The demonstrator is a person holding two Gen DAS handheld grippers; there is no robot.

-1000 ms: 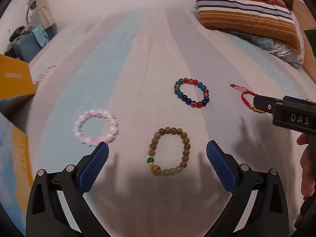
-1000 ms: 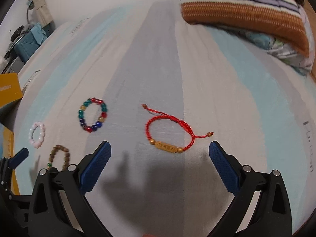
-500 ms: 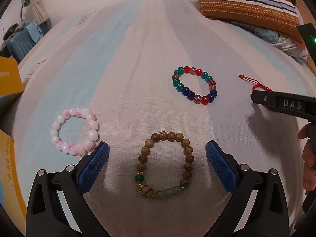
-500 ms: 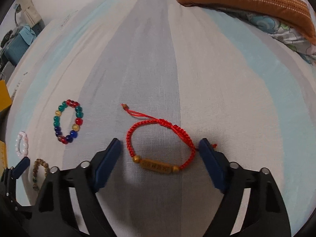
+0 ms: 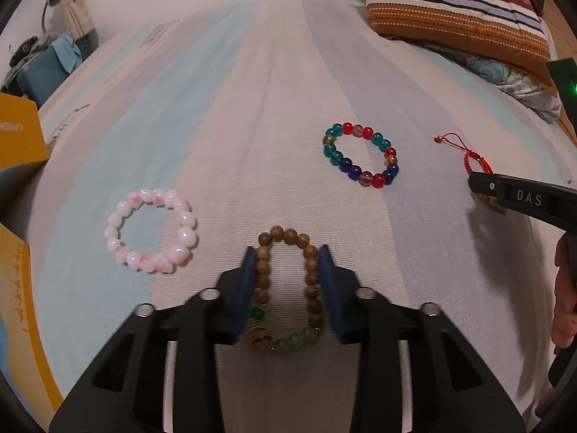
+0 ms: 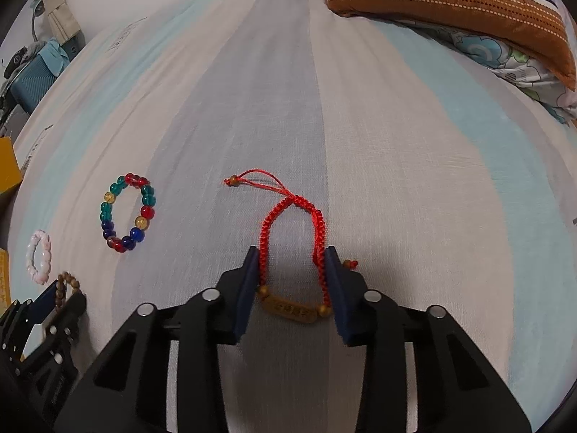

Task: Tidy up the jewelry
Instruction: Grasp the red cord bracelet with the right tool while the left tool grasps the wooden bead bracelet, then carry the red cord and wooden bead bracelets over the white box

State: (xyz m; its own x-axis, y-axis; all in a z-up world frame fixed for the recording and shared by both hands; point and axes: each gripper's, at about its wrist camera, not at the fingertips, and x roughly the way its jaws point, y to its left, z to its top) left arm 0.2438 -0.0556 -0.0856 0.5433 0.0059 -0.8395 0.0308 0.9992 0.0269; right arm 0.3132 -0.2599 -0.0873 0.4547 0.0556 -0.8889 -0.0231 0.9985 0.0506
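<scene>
A brown wooden-bead bracelet point(image 5: 311, 270) lies on the striped bed sheet point(image 5: 252, 126). My left gripper point(image 5: 287, 252) is closing on it, both blue pads pressing its sides into a narrow oval. A red cord bracelet point(image 6: 265, 231) with a gold tag point(image 6: 290, 309) sits between the closing jaws of my right gripper point(image 6: 292, 252), squeezed into a tall loop. A pink bead bracelet point(image 5: 185, 234) lies left of the brown one. A multicoloured glass-bead bracelet point(image 5: 346, 164) rests farther back, between the two grippers.
A striped pillow point(image 5: 454, 7) and a floral cloth point(image 5: 505, 75) fill the far right corner of the bed. A yellow box point(image 5: 18, 133) stands at the left edge, with a blue bag point(image 5: 39, 75) behind it. A hand point(image 5: 564, 288) shows at the right edge.
Both grippers went from wide open to closed in on their bracelets. The brown bracelet and the red one are now pinched from round into narrow loops. The right gripper came down nearer the sheet.
</scene>
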